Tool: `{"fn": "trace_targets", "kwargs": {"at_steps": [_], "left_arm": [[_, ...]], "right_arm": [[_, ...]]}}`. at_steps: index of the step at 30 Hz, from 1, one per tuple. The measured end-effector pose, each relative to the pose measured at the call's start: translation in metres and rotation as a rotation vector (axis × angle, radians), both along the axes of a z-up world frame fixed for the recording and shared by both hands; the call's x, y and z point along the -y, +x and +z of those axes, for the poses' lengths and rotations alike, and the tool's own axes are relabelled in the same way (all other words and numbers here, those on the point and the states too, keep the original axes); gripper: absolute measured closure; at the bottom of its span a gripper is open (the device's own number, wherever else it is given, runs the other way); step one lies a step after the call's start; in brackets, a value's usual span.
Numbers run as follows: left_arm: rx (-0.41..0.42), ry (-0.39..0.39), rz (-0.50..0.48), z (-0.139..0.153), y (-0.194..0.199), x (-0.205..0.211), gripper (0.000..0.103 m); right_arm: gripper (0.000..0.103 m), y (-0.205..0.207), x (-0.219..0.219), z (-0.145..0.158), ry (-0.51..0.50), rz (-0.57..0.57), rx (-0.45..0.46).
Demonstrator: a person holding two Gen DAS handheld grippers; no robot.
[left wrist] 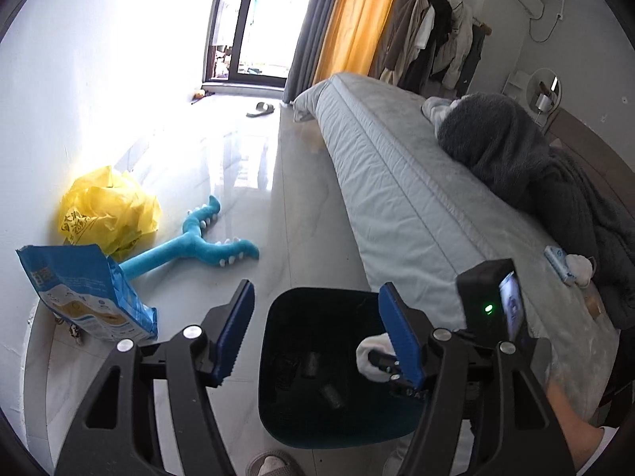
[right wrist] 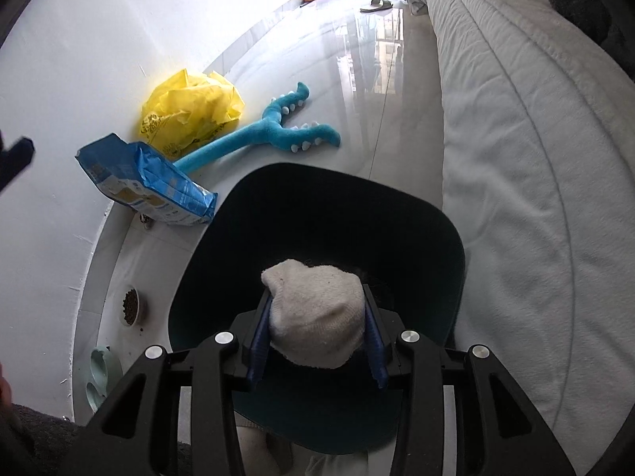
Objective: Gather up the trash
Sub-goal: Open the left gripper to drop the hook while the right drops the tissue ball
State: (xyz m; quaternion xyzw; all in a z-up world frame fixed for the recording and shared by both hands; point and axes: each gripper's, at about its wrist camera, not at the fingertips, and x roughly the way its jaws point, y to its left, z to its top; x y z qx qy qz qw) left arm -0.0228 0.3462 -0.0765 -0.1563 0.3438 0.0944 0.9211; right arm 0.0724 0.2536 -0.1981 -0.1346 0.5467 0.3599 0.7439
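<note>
A dark teal bin (left wrist: 317,432) stands on the floor beside the bed, with dark cylindrical items (left wrist: 331,394) at its bottom. My left gripper (left wrist: 317,289) hangs open above the bin's near side, nothing between its blue pads. My right gripper (right wrist: 317,293) is shut on a balled white sock (right wrist: 317,317) and holds it over the bin's (right wrist: 436,238) mouth. In the left wrist view the sock (left wrist: 369,351) shows just inside the bin's right edge.
Along the wall lie a crumpled yellow plastic bag (left wrist: 107,206), a blue food bag (left wrist: 87,293) and a blue plush toy (left wrist: 198,242). The bed (right wrist: 535,158) borders the right. Pet bowls (right wrist: 130,304) sit by the wall. A slipper (left wrist: 260,109) lies far off.
</note>
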Motion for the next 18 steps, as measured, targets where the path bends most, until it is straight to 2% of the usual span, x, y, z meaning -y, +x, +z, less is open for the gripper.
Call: {"fn": "trace_targets", "kwargs": {"at_steps": [7, 10, 15, 18], "left_arm": [[0.073, 0.011, 0.004, 0.021, -0.005, 0.002, 0.034], [0.12, 0.027, 0.001, 0.032, -0.008, 0.002, 0.03], [0.173, 0.107, 0.001, 0.047, -0.012, 0.009, 0.027], [0.208, 0.099, -0.002, 0.054, -0.014, 0.011, 0.025]], "right_arm": [[0.057, -0.002, -0.003, -0.014, -0.046, 0.013, -0.019], [0.052, -0.005, -0.003, -0.018, -0.056, 0.02, -0.023], [0.04, -0.007, 0.0, -0.018, -0.06, 0.029, -0.023], [0.037, -0.009, 0.001, -0.013, -0.044, 0.033, -0.02]]}}
